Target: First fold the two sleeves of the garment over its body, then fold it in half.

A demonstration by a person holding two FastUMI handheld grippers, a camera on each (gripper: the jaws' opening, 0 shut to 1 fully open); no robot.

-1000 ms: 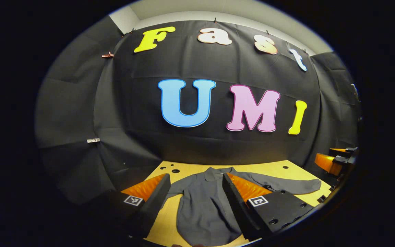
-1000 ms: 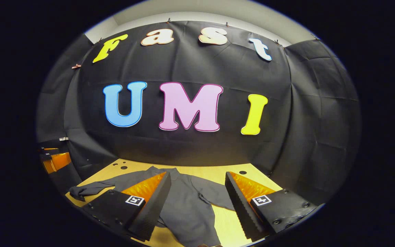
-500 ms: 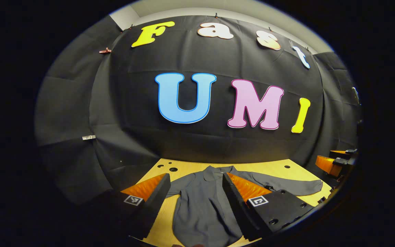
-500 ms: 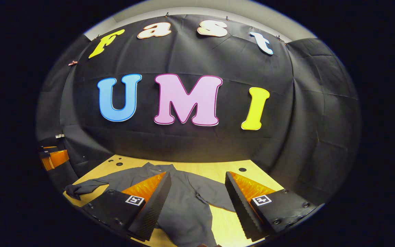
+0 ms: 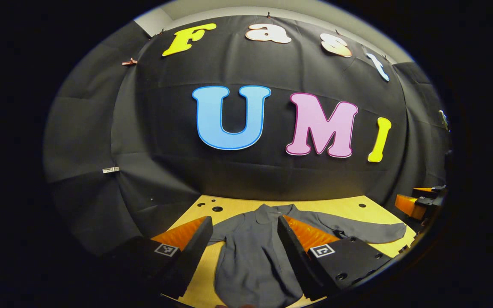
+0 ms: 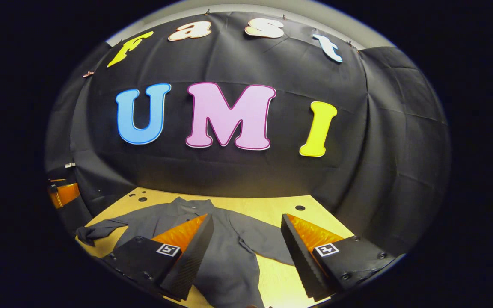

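Note:
A dark grey collared garment (image 5: 250, 252) lies flat on the yellow table (image 5: 340, 205), collar toward the wall. In the left gripper view one sleeve (image 5: 375, 233) stretches out to the right. In the right gripper view the garment (image 6: 225, 256) has its other sleeve (image 6: 96, 231) ending crumpled at the left table edge. My left gripper (image 5: 244, 220) hovers open above the garment's body with nothing between its fingers. My right gripper (image 6: 246, 218) is open too, above the garment's right shoulder and sleeve. Neither touches the cloth.
Small round holes (image 5: 217, 208) mark the table's far corners, one hole (image 6: 300, 208) at the right. The black cloth wall stands right behind the table. Each gripper shows at the edge of the other's view: right gripper (image 5: 417, 202), left gripper (image 6: 62, 192).
Both grippers have drifted forward toward the wall and tipped slightly down, so more of the table shows. The garment has not moved; both stay open.

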